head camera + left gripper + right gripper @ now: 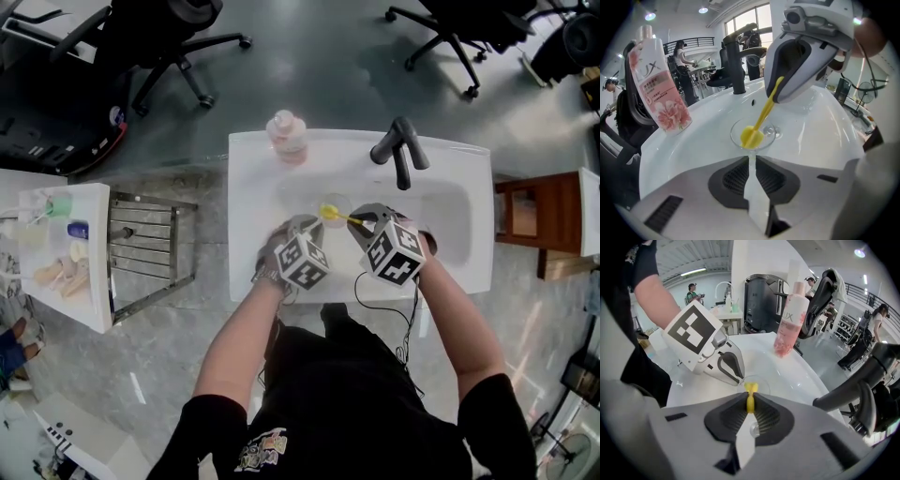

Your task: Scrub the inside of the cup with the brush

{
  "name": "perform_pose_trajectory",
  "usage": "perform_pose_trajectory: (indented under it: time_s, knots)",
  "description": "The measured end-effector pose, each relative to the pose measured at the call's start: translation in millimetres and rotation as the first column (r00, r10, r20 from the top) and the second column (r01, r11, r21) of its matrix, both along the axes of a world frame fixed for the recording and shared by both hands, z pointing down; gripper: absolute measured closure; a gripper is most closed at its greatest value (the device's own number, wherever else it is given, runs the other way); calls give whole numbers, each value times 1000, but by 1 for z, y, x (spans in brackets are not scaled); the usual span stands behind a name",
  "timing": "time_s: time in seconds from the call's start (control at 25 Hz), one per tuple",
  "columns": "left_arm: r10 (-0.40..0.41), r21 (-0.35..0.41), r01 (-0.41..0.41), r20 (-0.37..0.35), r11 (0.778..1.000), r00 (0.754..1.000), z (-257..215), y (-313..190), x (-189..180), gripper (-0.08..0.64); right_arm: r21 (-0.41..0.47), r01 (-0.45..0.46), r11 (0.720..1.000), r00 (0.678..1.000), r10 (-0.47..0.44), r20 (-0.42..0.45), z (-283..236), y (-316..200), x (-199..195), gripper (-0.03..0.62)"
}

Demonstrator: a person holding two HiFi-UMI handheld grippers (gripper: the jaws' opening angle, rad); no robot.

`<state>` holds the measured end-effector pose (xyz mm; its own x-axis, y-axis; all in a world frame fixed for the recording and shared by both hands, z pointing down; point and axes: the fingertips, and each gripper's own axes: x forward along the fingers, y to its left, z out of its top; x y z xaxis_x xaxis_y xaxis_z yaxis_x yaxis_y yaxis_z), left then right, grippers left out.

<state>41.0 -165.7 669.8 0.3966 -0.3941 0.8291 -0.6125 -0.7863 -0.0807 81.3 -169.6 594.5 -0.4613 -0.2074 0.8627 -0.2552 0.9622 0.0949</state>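
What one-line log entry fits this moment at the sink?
left tongs: shut on cup rim | right tongs: shut on brush | brush head: inside cup | cup: in sink

The white sink (473,244) bears a pink bottle (287,136) far left, a black faucet (400,150) far right. A clear cup (334,208) seems to rest in its basin.

an open office or lab floor, with a washroom corner set up in it: a white rectangular washbasin (253,187) with a black metal faucet (400,150) stands free on a glossy grey floor (319,66), among black wheeled office chairs (164,23). people at work tables (683,55) show behind.
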Motion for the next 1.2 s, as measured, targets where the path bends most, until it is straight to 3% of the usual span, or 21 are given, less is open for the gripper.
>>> perform_pose_trajectory:
  time_s: [0.48, 0.88, 1.2]
  knots:
    - [4, -3, -4, -3, 1000, 1000, -1, 0, 0, 518, 15, -53, 999, 995, 54, -85, -2, -28, 12, 548]
    - [3, -1, -3, -7, 1000, 1000, 1, 1, 0, 519, -11, -11, 1000, 987, 9, -160, -3, -16, 27, 554]
    - [4, -2, -4, -12, 1000, 1000, 1, 0, 1, 518, -72, 19, 997, 985, -31, -168, -3, 1, 30, 554]
